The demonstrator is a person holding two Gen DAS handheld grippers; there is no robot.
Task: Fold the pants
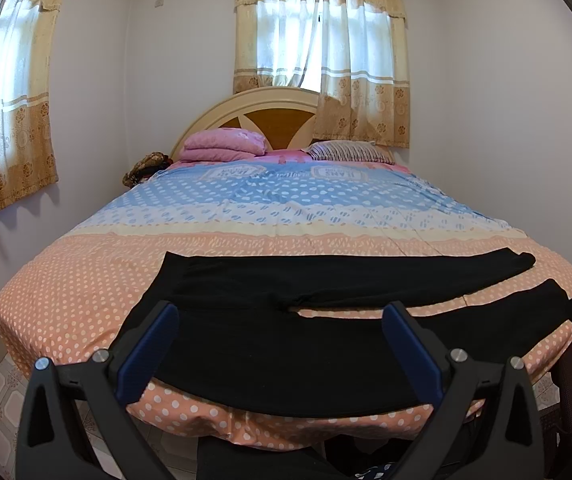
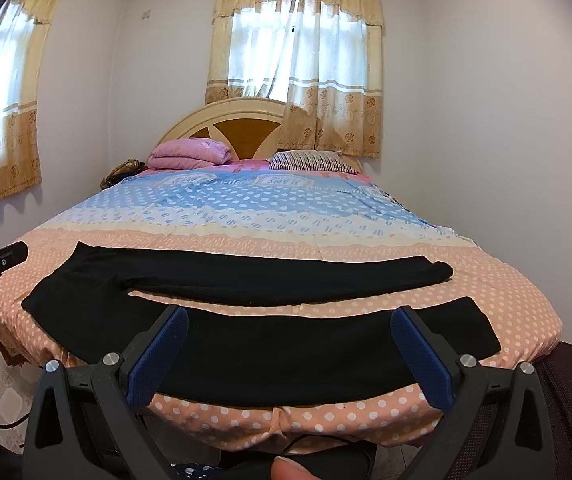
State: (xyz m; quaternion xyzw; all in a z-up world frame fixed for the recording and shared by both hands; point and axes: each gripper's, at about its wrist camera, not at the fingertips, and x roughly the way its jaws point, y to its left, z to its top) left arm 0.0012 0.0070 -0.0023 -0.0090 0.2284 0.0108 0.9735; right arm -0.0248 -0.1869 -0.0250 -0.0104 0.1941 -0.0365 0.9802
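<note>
While the black pants are spread flat across the near end of the bed, legs apart, no fold is seen made. The left gripper and right gripper are held wide, empty, above them; every fold is judged left.

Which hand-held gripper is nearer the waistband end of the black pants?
Left. The left hand-held gripper hovers open over the pants near the waistband; the right hand-held gripper, also open, sits over the near leg toward the cuffs.

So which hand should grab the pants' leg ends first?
Probably the right gripper: it hovers open over the near leg of the black pants, nearer the cuffs. The left gripper hovers by the waist.
</note>
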